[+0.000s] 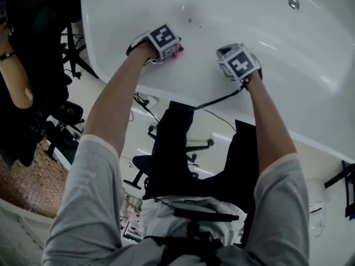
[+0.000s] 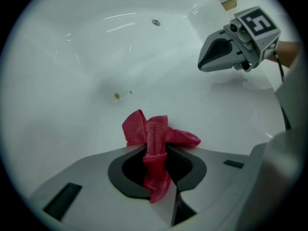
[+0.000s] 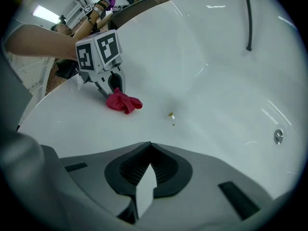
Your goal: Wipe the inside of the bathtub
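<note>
- Your left gripper (image 2: 157, 150) has its jaws clamped on the red cloth (image 2: 159, 134). A bunched wad sticks out past the tips onto the bathtub (image 2: 62, 71) inner wall.
- The cloth is soft and light and will likely slip from an edge grip. Hold it mid-bunch.
- Yellow specks (image 2: 117, 96) lie ahead of those jaws, slightly left.
- Your right gripper (image 3: 150, 147) is closed on nothing.
</note>
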